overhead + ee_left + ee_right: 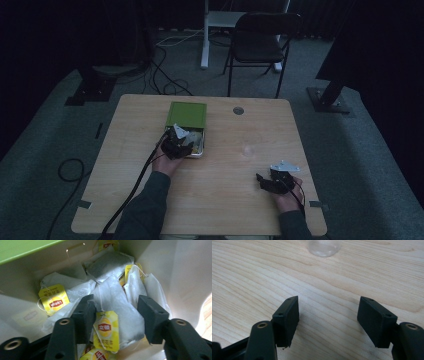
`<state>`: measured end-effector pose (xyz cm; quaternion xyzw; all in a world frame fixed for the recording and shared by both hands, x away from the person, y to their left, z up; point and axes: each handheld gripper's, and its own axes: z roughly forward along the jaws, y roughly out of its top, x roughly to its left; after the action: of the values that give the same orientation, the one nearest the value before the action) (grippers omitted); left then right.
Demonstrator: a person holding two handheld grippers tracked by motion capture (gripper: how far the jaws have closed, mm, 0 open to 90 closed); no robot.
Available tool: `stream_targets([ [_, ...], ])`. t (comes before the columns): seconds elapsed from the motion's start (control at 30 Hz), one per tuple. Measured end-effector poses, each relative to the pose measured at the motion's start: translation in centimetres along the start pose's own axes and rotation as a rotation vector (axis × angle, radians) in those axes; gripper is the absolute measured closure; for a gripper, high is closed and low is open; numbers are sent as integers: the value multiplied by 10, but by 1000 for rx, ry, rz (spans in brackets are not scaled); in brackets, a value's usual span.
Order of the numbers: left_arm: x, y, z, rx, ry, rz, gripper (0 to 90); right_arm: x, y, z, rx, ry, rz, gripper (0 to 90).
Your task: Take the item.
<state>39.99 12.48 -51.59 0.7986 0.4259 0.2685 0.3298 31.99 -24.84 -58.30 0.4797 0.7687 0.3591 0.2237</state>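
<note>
Straddling a tea bag without pinching it, the left gripper reached into the green-lidded box on the pale wooden table, the right gripper gaping empty, a black chair beyond in dim carpeted room.

Tea bags piled in box, lid hinged open behind it. Left gripper inside box, jaws straddling one bag. Right gripper well right, clear glass ahead of it.
</note>
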Motion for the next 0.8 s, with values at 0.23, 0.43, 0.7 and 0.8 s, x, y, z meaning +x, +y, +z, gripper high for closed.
stream_targets([
  [0.23,0,2,-8,-10,2,7,699,0,0,0,0,0,0,335],
  [0.43,1,3,-15,-7,11,28,782,0,0,0,0,0,0,335],
  [0.7,5,6,-29,-39,-18,17,827,0,0,0,0,0,0,335],
  [0.8,7,8,-35,-57,-30,8,836,0,0,0,0,0,-1,335],
])
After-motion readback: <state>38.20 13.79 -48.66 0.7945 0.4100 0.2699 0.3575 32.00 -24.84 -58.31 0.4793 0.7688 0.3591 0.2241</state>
